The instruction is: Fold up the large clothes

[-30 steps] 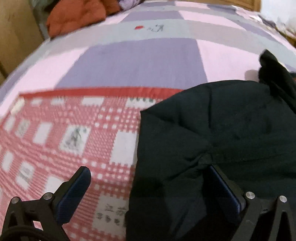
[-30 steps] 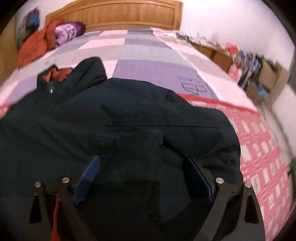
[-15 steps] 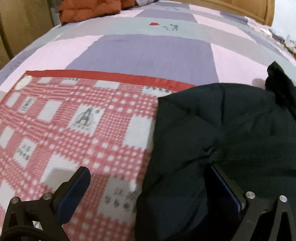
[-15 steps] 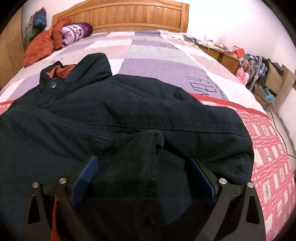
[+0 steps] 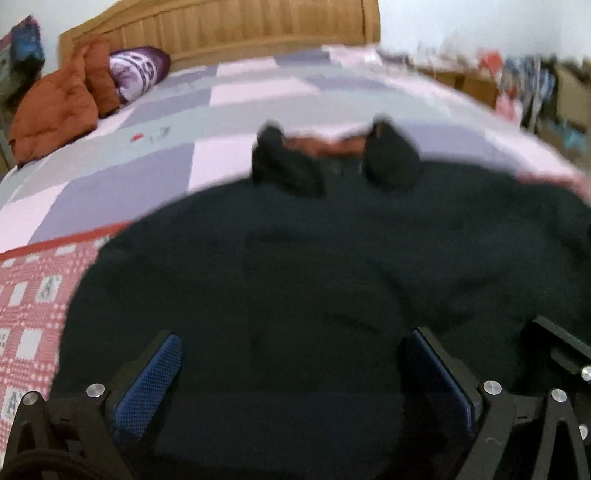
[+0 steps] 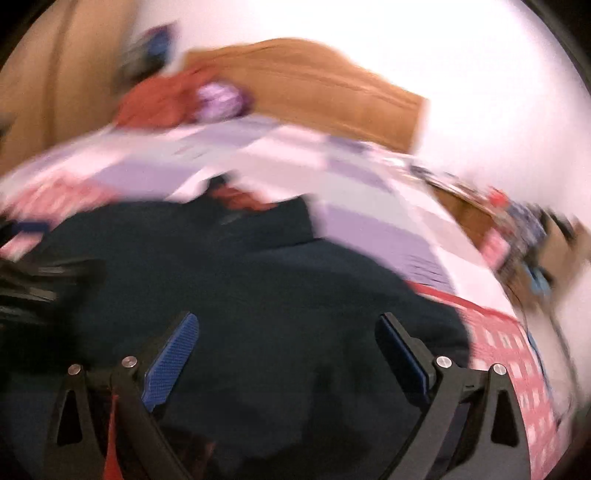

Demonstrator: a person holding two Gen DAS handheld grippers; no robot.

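Left wrist view: left gripper [image 5: 291, 365] jaws wide, dark jacket [image 5: 314, 266] spread on bed [image 5: 236, 122] beneath, collar at 12 o'clock. Right wrist view, blurred: right gripper [image 6: 288, 350] jaws wide over jacket [image 6: 258, 288]; headboard [image 6: 332, 92] at 12 o'clock.

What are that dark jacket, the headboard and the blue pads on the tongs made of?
Jacket: likely matte woven cloth, soft and creasing; blur hides the weave. Headboard: probably wood, tan with vertical slats. Pads: perhaps rubber or textured plastic, with a fine dotted grip pattern.
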